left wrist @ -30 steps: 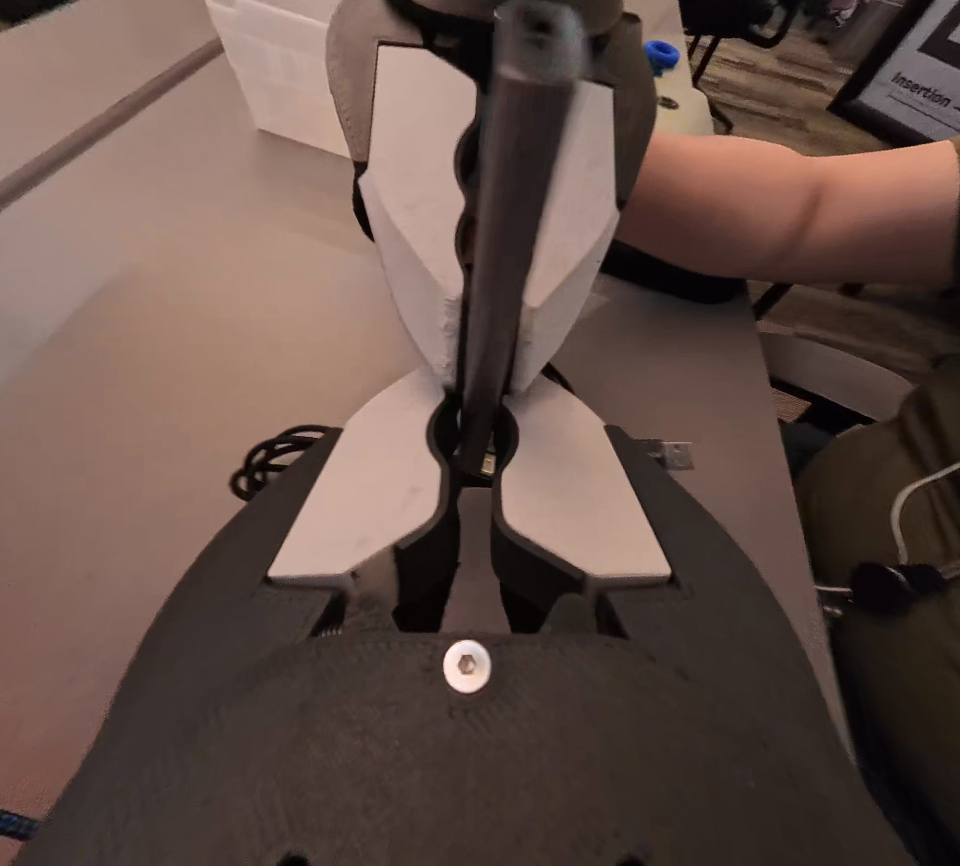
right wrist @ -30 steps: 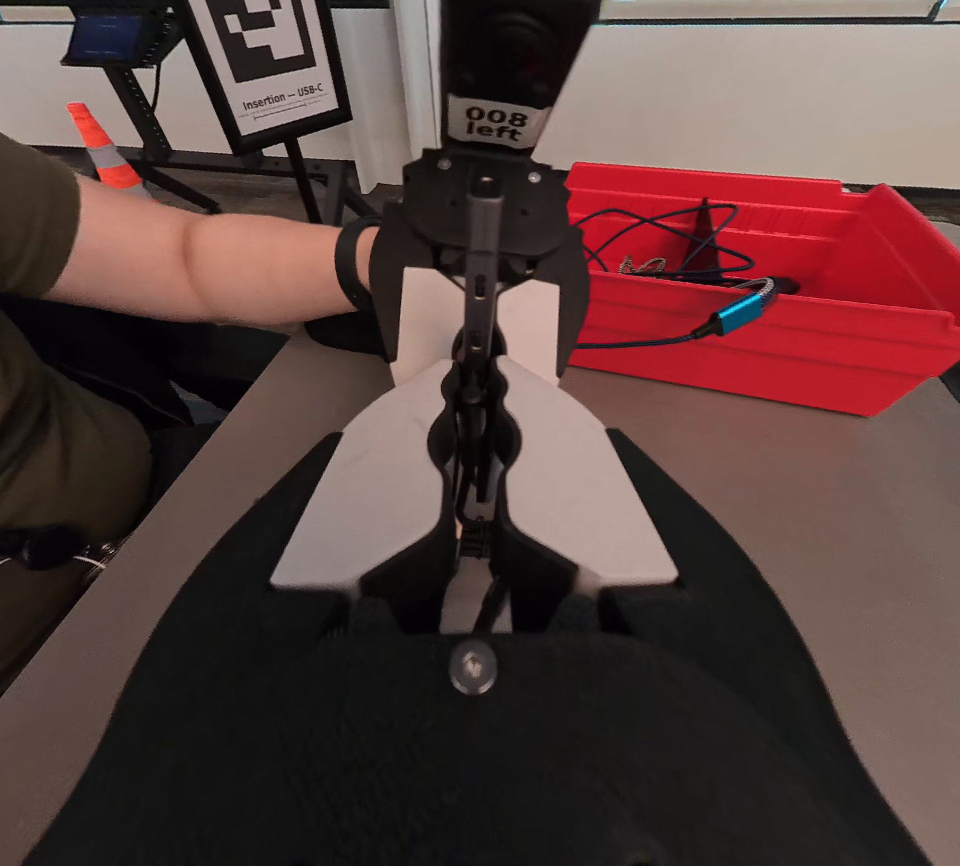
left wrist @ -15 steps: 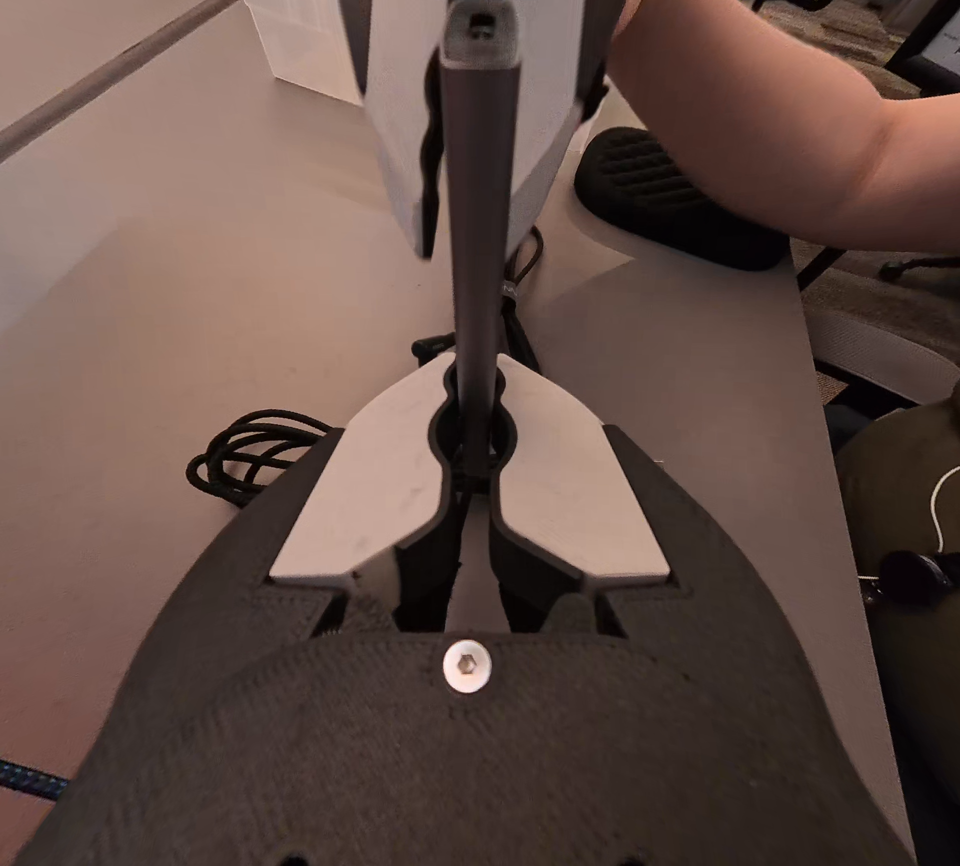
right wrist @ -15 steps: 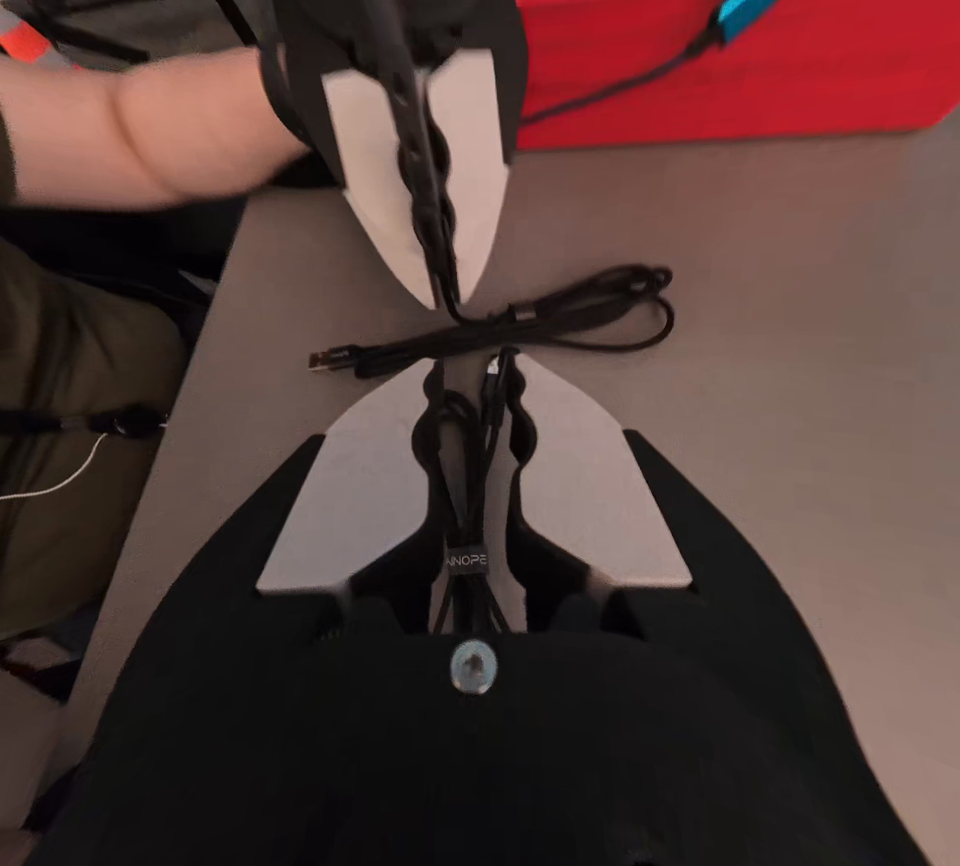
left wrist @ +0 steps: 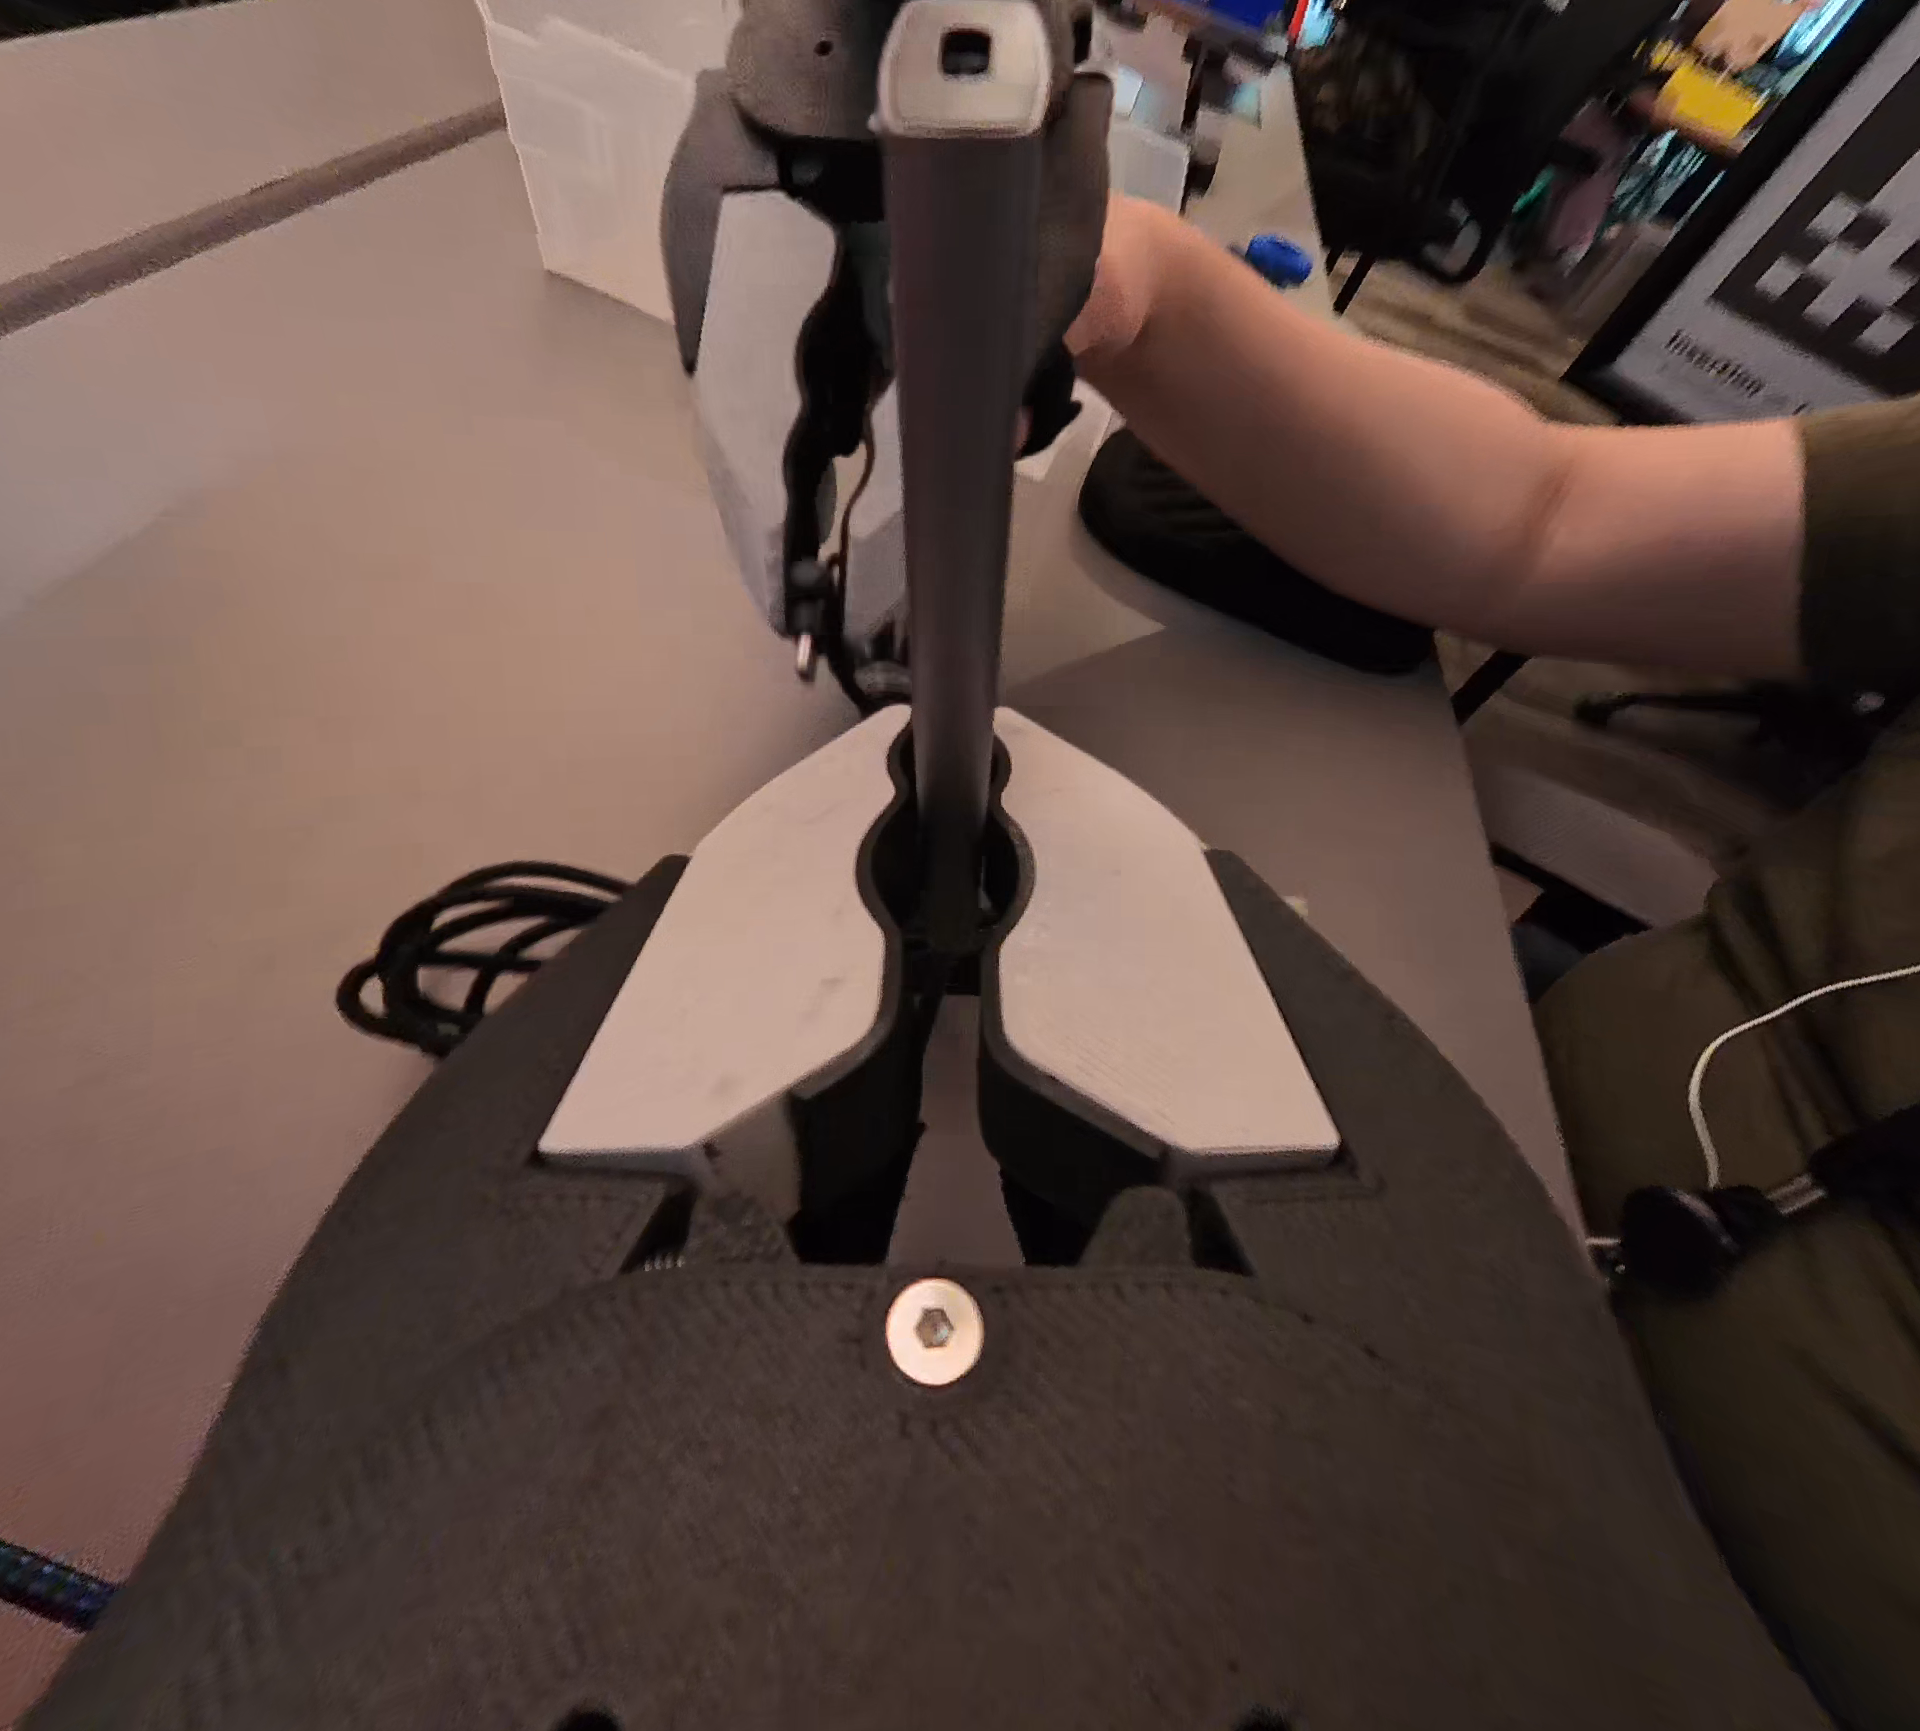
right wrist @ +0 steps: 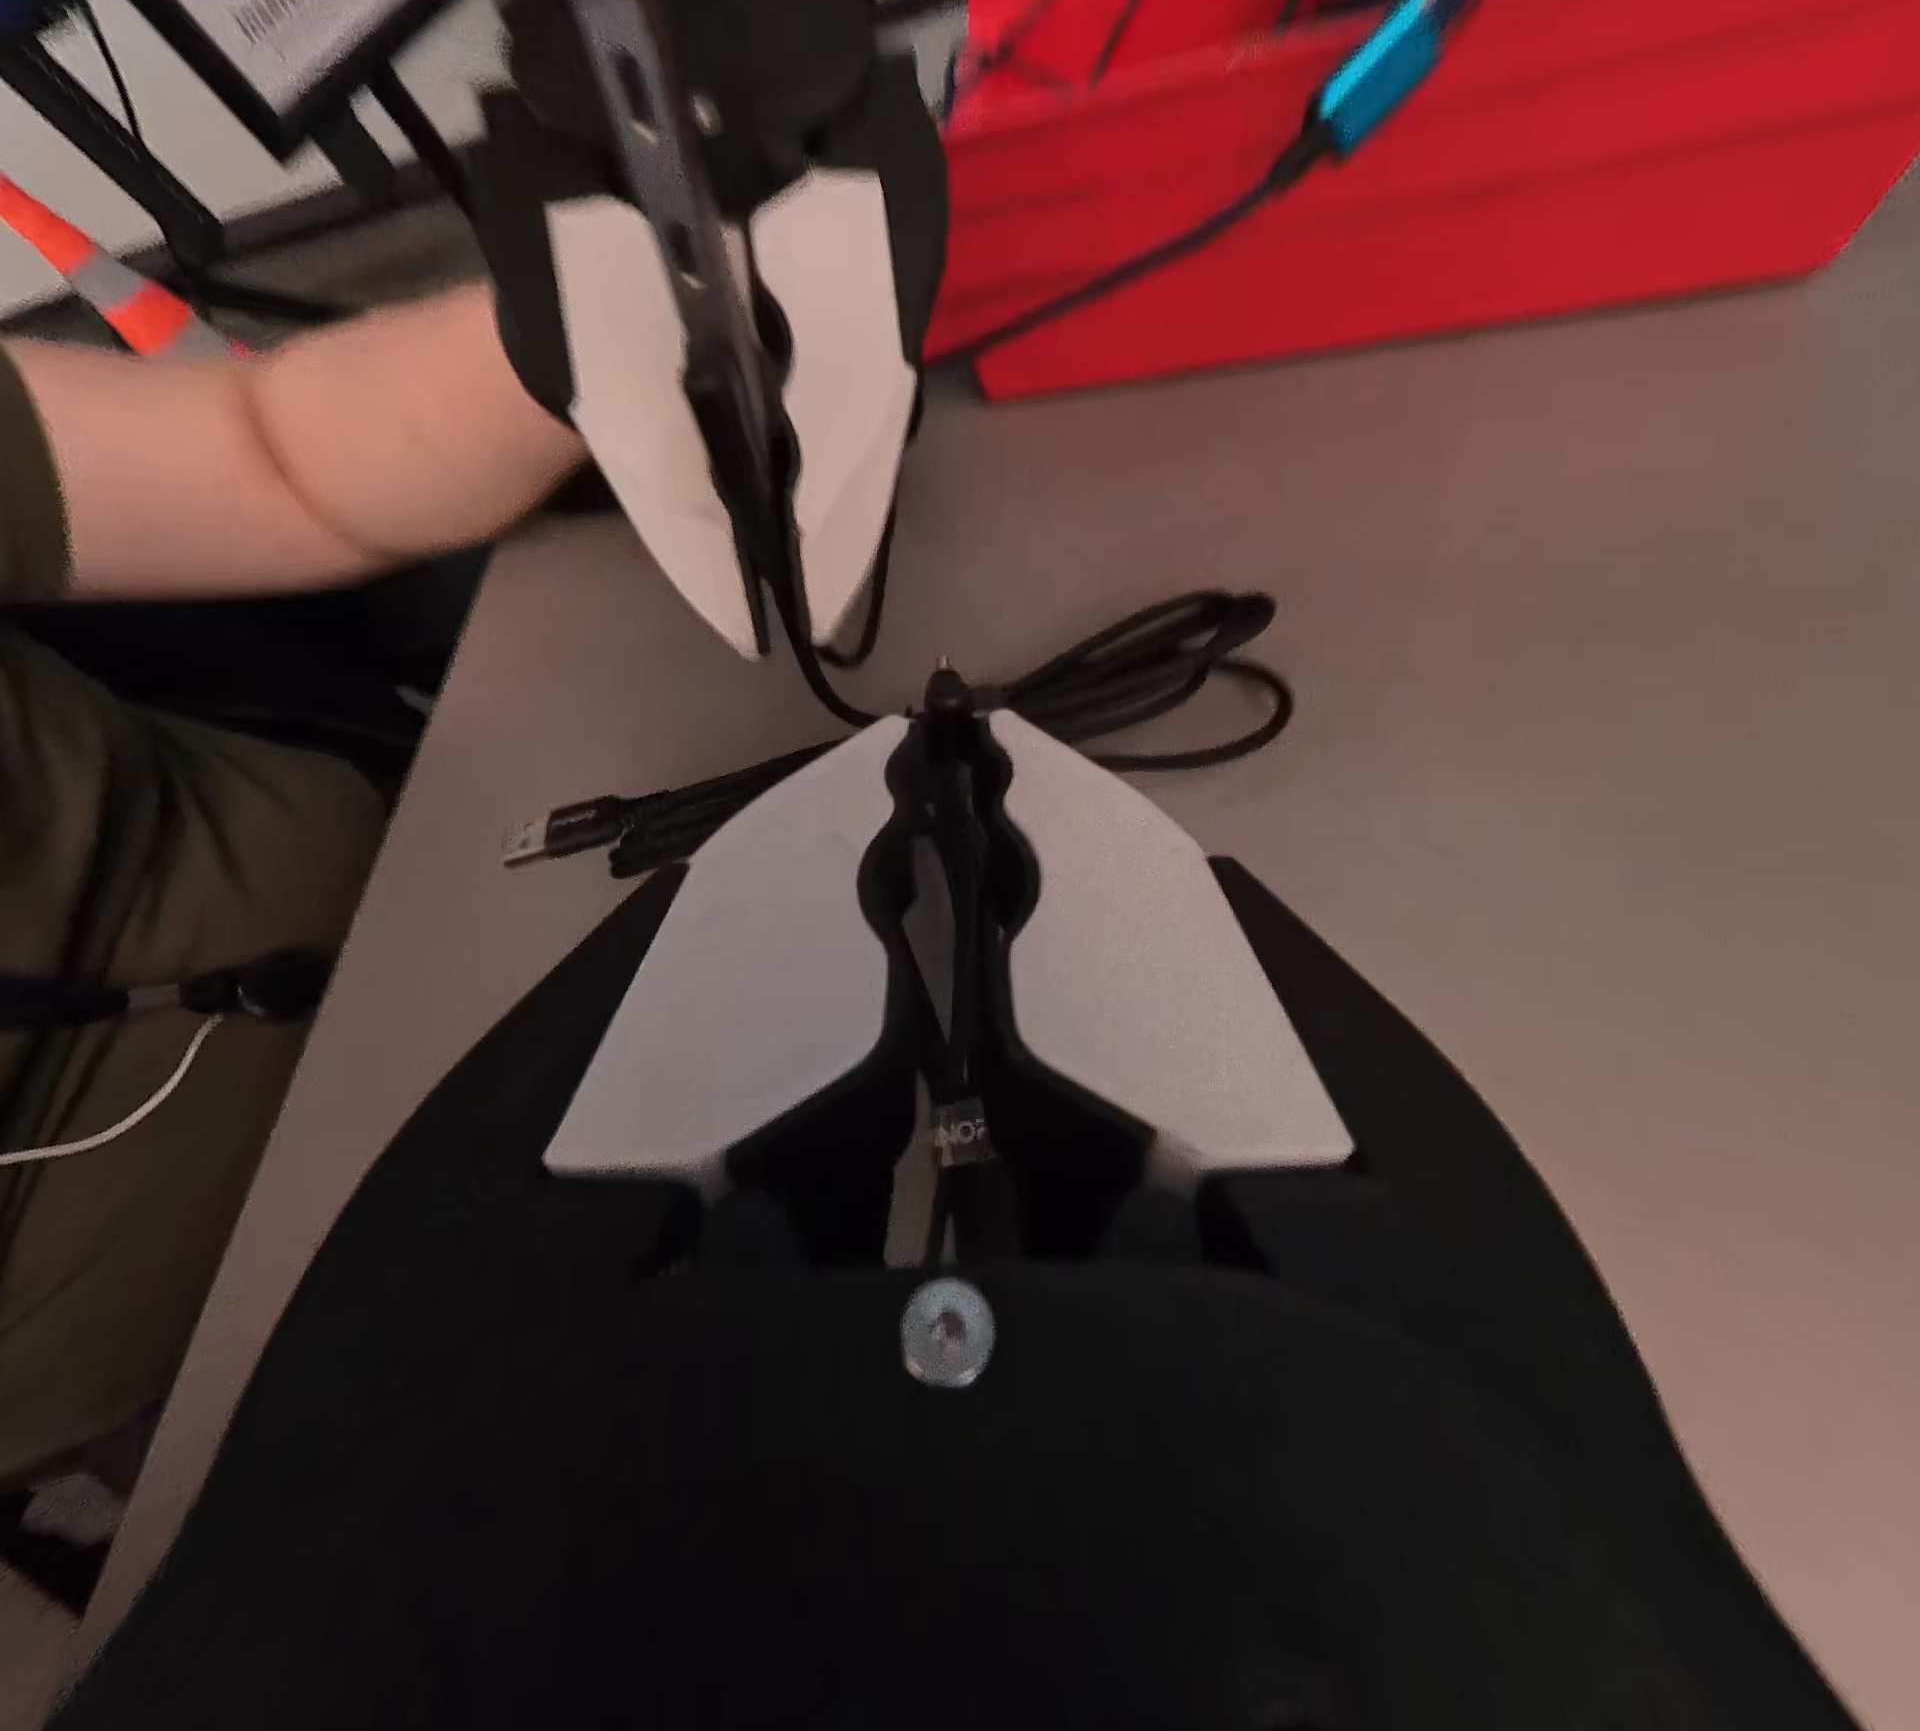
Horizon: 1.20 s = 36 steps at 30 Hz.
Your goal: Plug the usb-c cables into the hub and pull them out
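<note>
- The slim grey hub [left wrist: 951, 434] is clamped at one end by the left gripper [left wrist: 945, 808]; its long axis points straight ahead toward the right gripper [right wrist: 940, 725].
- The right gripper is clenched on a black usb-c cable [right wrist: 951, 954], plug tip forward, facing the hub but not in it.
- More black cable [right wrist: 1164, 694] lies coiled mid-table [right wrist: 1455, 746]; a red bin [right wrist: 1558, 154] sits at the far edge.
- Labels and a sign carry writing.
</note>
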### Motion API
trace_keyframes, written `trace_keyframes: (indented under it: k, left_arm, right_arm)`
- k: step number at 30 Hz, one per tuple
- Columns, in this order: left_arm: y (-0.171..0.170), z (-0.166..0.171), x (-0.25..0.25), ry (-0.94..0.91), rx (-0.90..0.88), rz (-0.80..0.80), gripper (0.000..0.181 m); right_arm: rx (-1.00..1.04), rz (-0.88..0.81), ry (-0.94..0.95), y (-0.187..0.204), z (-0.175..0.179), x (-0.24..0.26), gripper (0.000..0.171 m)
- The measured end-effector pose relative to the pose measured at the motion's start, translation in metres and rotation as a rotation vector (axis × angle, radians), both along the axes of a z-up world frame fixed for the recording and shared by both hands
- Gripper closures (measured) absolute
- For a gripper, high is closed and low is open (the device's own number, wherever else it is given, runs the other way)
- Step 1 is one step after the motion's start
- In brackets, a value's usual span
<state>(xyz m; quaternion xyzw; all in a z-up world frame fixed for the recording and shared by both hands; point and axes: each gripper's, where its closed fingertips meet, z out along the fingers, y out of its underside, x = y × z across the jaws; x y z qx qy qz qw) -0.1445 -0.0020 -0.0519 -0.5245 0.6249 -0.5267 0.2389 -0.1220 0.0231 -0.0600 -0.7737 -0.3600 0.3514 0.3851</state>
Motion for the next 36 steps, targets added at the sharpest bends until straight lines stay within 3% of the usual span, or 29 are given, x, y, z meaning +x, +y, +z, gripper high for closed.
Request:
trace_keyframes:
  k: [4, 8, 13, 22, 36]
  left_arm:
    - [0.002, 0.022, -0.005, -0.07, -0.059, -0.005, 0.175]
    - [-0.018, 0.048, -0.016, -0.129, -0.138, -0.117, 0.175]
    - [-0.038, 0.048, -0.01, -0.097, -0.149, -0.171, 0.175]
    - [-0.029, 0.036, -0.002, -0.06, -0.114, -0.099, 0.175]
    - [-0.027, 0.022, -0.009, 0.041, -0.083, -0.107, 0.175]
  right_arm:
    - [0.174, -0.067, 0.068, 0.004, 0.043, 0.007, 0.163]
    - [0.433, -0.208, -0.113, 0.016, 0.068, 0.014, 0.163]
    - [0.581, -0.217, -0.097, 0.009, 0.096, -0.011, 0.162]
    - [0.335, -0.123, 0.299, -0.01, 0.123, -0.033, 0.163]
    - [0.084, -0.045, 0.317, -0.012, 0.097, -0.039, 0.162]
